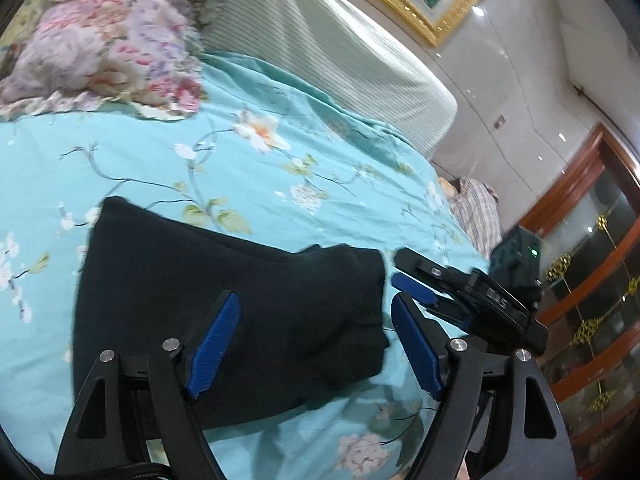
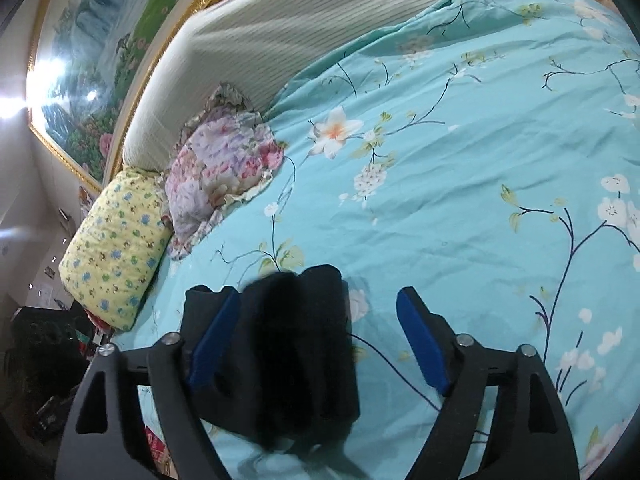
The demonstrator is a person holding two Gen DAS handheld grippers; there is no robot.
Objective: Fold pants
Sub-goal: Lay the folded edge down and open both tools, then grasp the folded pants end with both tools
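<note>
We see the black pants (image 1: 224,320) lying as a compact folded bundle on the turquoise floral bedspread (image 1: 248,184), filling the lower centre of the left wrist view and the lower centre of the right wrist view. Our left gripper (image 1: 316,344) hangs over the bundle with its jaws spread wide and nothing between them; its left blue pad (image 1: 212,344) sits in front of the dark cloth, the other over the bundle's ragged right edge. Our right gripper (image 2: 320,344) is likewise spread apart and empty, and in the left wrist view it shows at centre right, just beside that same edge. We judge the fold nearly done, so the main risk is undoing it: a pad catching the loose layers at the right edge could drag the top layer open as either gripper lifts away. The soft, wrinkled bedspread could also be pinched together with the pants if we close low. With both grippers crowded at one edge, they might knock each other. The floral pillow (image 1: 104,48) at upper left lies well apart.
</note>
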